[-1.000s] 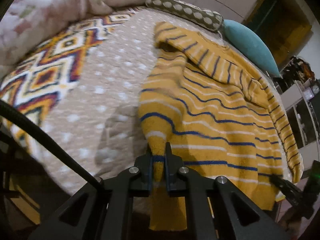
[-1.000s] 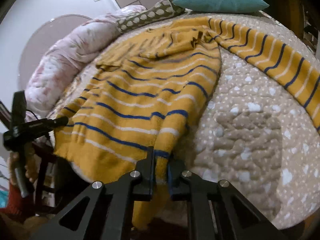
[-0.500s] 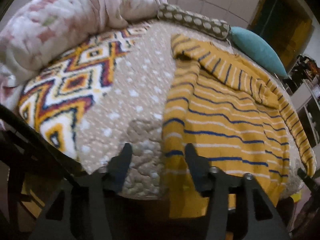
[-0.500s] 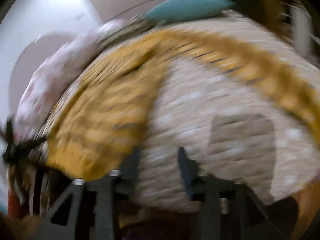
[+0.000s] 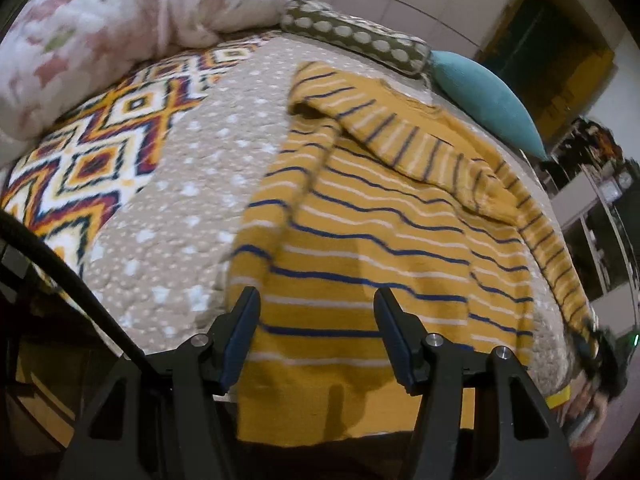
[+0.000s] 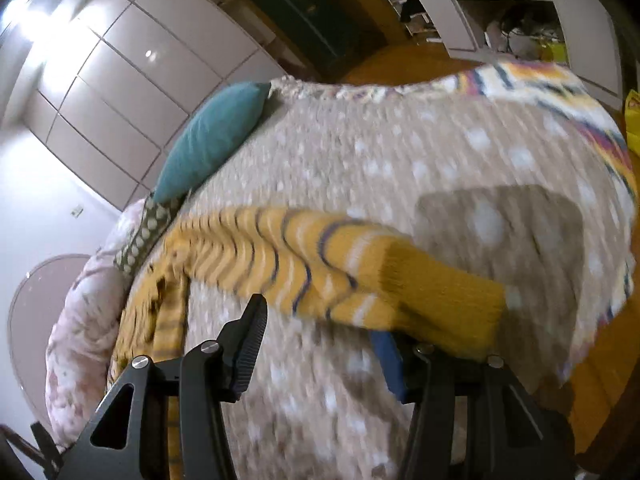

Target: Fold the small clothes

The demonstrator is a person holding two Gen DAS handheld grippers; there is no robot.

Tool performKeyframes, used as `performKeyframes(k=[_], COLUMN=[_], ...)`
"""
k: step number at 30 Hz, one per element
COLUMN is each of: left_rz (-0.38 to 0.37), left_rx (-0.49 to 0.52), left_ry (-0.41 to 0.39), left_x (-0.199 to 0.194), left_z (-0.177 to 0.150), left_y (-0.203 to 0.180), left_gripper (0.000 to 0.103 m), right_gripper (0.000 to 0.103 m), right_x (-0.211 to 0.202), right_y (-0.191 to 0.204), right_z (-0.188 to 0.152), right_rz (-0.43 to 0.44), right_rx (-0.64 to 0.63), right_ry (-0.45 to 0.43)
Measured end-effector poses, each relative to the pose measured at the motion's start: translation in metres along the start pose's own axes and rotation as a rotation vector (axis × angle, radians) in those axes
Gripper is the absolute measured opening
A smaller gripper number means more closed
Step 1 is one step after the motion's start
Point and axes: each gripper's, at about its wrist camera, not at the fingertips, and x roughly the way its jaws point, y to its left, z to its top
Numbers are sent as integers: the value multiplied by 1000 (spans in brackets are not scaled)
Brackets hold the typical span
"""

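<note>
Left wrist: left gripper (image 5: 316, 334) jaws apart over striped sweater (image 5: 384, 232); right gripper (image 6: 320, 344) jaws closing, empty.

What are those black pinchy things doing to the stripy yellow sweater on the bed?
A person is folding the sweater with a gripper in each hand. The sweater lies flat on the bed, its hem over the near edge. The left gripper is open above the hem and holds nothing. The right gripper has gone to the long sleeve stretched out to the side; its jaws are closing, but they do not pinch the sleeve yet.
</note>
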Motion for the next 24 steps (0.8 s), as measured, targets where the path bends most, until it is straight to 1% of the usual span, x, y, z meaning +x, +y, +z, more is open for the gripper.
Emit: performKeyframes(k=[1,2,3,4,6,7,8,9,10,12,14,15,16,17,18,19,22,24], left_rz=[3,6,9,12,13,11,6,1,-2,-6,-8,-8,-9,-15,-23,-31,-40,-34], left_rx=[18,30,42,48,57,58,59,60,63,74,86,90,92,90,86,82,90,100], left_ry=[-3,-6,-10,-13,-22,-22,-18,-12,-1,23,33,35,37,40,42,46,53,53], left_x=[-1,-3,-4,-4,-6,-5,-3,0,3,10,13,15,17,18,19,21,22,22], left_z=[0,0,1,1,0,1,1,2,2,2,2,2,2,3,3,3,-1,-3], left_y=[-7,-11,-16,-19,-25,-26,-28,-29,-31,-34,-37,-38,-40,-41,-42,-43,-46,-45], left_gripper=[58,58,58,58,58,59,59,60,60,60,60,60,60,60,60,60,60,60], right_gripper=[8,7,7,7,7,7,7,8,10,10,10,15,28,36,51,58,59,59], right_x=[2,1,-5,-18,-35,-44,-47,-47,-42,-38,-39,-41,-48,-51,-54,-55,-45,-37], right_y=[5,12,18,28,36,36,33,29,21,3,-10,-17,-24,-26,-28,-28,-26,-34], right_z=[15,29,40,56,73,79,80,78,72,57,38,34,28,27,27,28,31,27], right_rz=[-7,-11,8,37,89,96,76,52,19,-16,9,29,61,78,87,94,66,77], right_rx=[-22,-48,-69,-96,-110,-105,-97,-86,-70,-47,-5,22,58,77,84,84,89,115], right_ry=[-2,-12,-43,-93,-148,-170,-176,-169,-141,-83,-45,-36,-35,-45,-57,-68,-51,-31])
